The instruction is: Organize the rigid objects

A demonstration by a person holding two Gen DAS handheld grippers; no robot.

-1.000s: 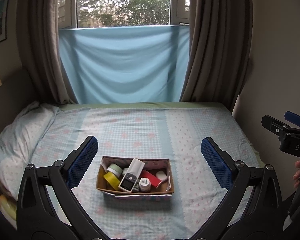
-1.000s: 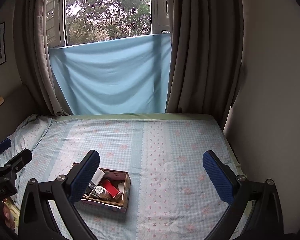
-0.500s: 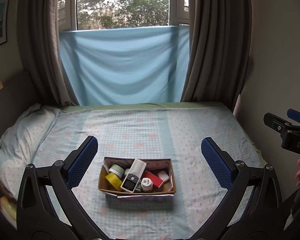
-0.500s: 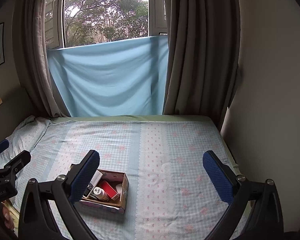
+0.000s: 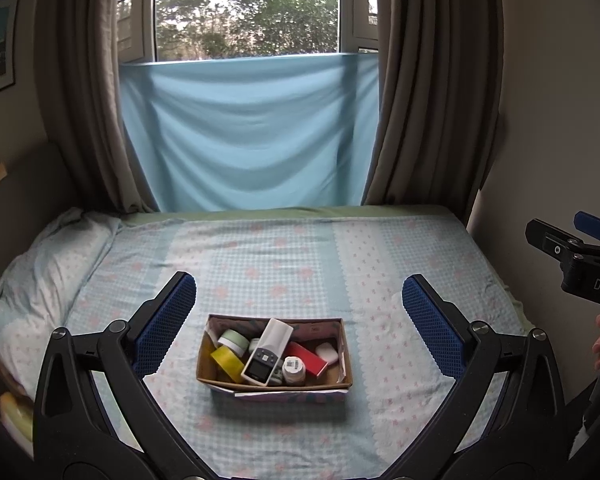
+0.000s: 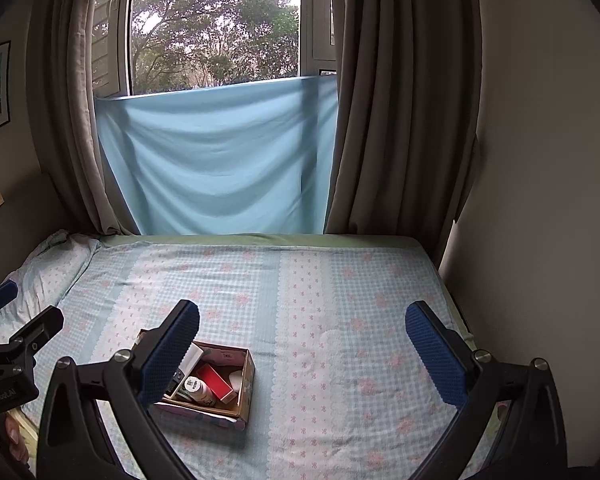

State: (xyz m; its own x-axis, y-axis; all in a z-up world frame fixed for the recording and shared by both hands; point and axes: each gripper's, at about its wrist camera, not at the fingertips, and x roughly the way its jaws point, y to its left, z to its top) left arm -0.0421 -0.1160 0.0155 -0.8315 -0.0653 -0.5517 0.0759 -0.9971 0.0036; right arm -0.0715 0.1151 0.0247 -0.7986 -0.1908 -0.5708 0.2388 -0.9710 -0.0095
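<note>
The bed [image 5: 300,264] fills both views, its checked sheet bare but for a cardboard box [image 5: 274,394] at six o'clock in the left wrist view. The left gripper [image 5: 300,324] and the right gripper [image 6: 302,354] hang above it, jaws spread wide, holding nothing. Everything rigid lies loose in the box: a white remote [image 5: 267,351], a red box [image 5: 306,357], yellow tape [image 5: 226,359], a small bottle [image 5: 294,368], perhaps more beneath. This fits objects already gathered, or a heap awaiting sorting; neither is settled.
</note>
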